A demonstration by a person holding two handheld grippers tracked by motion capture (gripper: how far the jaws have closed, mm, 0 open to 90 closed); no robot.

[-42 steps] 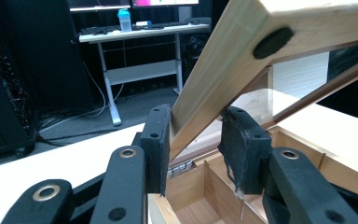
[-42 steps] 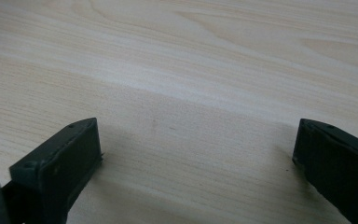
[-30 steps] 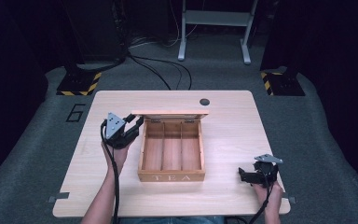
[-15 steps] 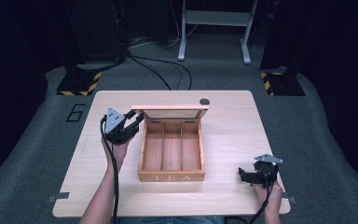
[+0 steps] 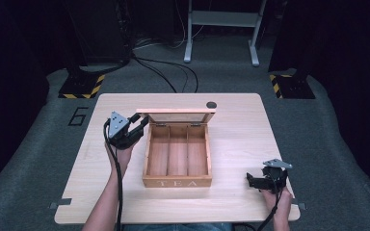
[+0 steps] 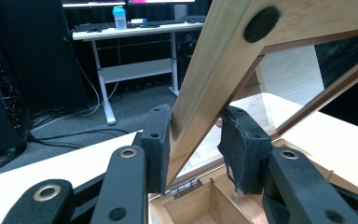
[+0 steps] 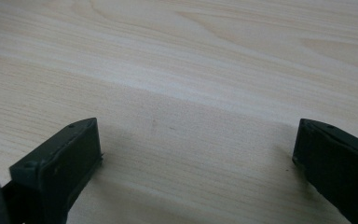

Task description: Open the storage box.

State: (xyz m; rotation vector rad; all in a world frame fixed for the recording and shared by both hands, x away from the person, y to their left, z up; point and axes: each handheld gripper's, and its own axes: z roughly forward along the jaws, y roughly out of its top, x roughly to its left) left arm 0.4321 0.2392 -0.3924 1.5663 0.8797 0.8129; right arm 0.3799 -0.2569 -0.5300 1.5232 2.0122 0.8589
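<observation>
My left gripper point(image 5: 137, 126) sits at the far left corner of the tea box point(image 5: 177, 155), its fingers point(image 6: 157, 144) clamped on the left edge of the lid point(image 5: 176, 117). In the left gripper view that lid point(image 6: 223, 70) is a pale wooden frame around a clear pane, with a round black bumper on its corner, and it slants up between my two pads. The lid stands raised on its hinges at the box's far side. The box rests in the middle of the table point(image 5: 241, 130): light wood, three long compartments running front to back, and the word TEA on its near wall. My right gripper point(image 5: 253, 181) lies well apart from it, near the table's near right corner, fingers point(image 7: 60, 163) spread wide over bare wood point(image 7: 191, 70), holding nothing.
</observation>
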